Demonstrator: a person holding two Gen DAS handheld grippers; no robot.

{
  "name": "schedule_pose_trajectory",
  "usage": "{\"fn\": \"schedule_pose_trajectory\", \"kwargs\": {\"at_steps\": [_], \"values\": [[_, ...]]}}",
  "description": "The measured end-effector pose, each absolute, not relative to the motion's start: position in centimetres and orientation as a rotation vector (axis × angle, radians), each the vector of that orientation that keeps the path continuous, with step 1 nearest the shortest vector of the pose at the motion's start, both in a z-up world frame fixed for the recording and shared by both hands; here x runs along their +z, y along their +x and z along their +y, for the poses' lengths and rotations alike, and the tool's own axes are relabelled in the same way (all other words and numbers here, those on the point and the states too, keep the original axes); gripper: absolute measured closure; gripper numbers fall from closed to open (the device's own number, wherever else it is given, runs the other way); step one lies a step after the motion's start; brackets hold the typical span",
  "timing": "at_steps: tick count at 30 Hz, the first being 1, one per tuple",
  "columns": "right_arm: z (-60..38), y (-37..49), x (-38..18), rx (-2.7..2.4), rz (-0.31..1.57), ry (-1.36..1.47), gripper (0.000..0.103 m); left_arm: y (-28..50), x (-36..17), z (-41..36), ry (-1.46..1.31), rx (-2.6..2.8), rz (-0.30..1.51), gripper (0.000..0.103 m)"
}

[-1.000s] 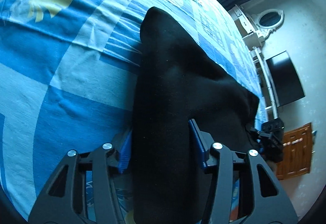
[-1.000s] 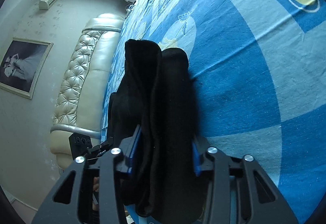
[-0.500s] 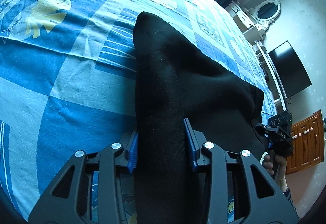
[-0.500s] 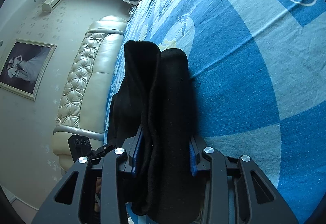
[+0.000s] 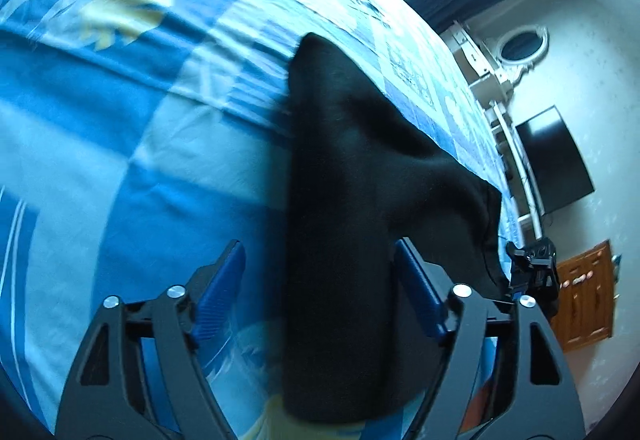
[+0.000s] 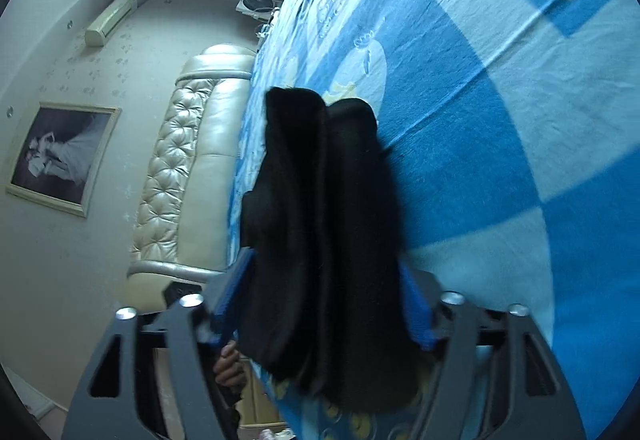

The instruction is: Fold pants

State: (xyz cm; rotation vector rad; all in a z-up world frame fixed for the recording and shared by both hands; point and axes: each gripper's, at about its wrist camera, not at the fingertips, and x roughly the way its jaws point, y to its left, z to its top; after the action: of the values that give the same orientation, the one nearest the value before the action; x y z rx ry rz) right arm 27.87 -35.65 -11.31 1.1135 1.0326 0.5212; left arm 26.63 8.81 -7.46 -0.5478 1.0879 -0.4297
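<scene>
The black pants point(image 5: 344, 175) lie folded in a thick bundle on the blue patterned bedsheet point(image 5: 120, 127). My left gripper point(image 5: 320, 268) is open, its blue pads point(image 5: 220, 280) standing clear on both sides of one end of the bundle. In the right wrist view the other end of the pants point(image 6: 320, 224) shows its stacked layers on the sheet point(image 6: 500, 119). My right gripper point(image 6: 324, 300) is open too, its pads point(image 6: 230, 300) spread just off the cloth on either side.
A padded cream headboard point(image 6: 180, 183) and a framed picture point(image 6: 60, 155) are left of the bed in the right wrist view. A black TV point(image 5: 556, 159), white shelf and wooden door point(image 5: 588, 300) stand beyond the bed's far side. The other gripper point(image 5: 532, 272) shows at the bundle's far end.
Both grippers were shut on the pants half a second ago. Both have now opened and let the bundle go onto the bed.
</scene>
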Motion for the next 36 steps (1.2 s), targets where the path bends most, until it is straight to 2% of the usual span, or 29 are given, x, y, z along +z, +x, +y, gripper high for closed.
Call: {"fn": "schedule_pose_trajectory", "kwargs": {"at_steps": [8, 14, 17, 18, 19, 20, 23, 25, 28, 36], "values": [[-36.2, 23.9, -11.1, 0.514, 1.056, 1.107, 0.027, 22.6, -8.9, 10.7, -0.688, -0.488, 1.131, 0.023], [-34.3, 24.9, -11.0, 0.509, 1.073, 1.080, 0.021, 22.7, -9.3, 9.3, -0.718, -0.515, 1.140, 0.020], [-33.1, 25.5, -10.9, 0.498, 1.089, 1.034, 0.022, 23.0, -9.5, 8.4, -0.743, -0.515, 1.141, 0.020], [-32.8, 25.4, -10.9, 0.490, 1.095, 1.009, 0.024, 22.8, -9.5, 8.2, -0.735, -0.512, 1.140, 0.025], [-32.5, 25.3, -10.9, 0.469, 1.105, 0.971, 0.036, 22.9, -9.5, 7.7, -0.716, -0.504, 1.145, 0.046], [-32.3, 25.3, -11.1, 0.461, 1.122, 0.952, 0.050, 22.6, -9.7, 7.3, -0.682, -0.486, 1.159, 0.047], [-32.6, 25.2, -11.2, 0.471, 1.115, 0.978, 0.060, 22.4, -9.3, 6.9, -0.663, -0.468, 1.153, 0.057], [-32.8, 25.0, -11.1, 0.482, 1.106, 0.992, 0.063, 22.4, -8.7, 6.7, -0.638, -0.468, 1.149, 0.064], [-32.8, 24.8, -10.6, 0.485, 1.090, 0.988, 0.065, 22.3, -7.8, 6.1, -0.596, -0.451, 1.143, 0.068], [-33.1, 23.3, -10.3, 0.500, 1.084, 1.001, 0.066, 21.9, -6.8, 5.9, -0.560, -0.421, 1.152, 0.069]]}}
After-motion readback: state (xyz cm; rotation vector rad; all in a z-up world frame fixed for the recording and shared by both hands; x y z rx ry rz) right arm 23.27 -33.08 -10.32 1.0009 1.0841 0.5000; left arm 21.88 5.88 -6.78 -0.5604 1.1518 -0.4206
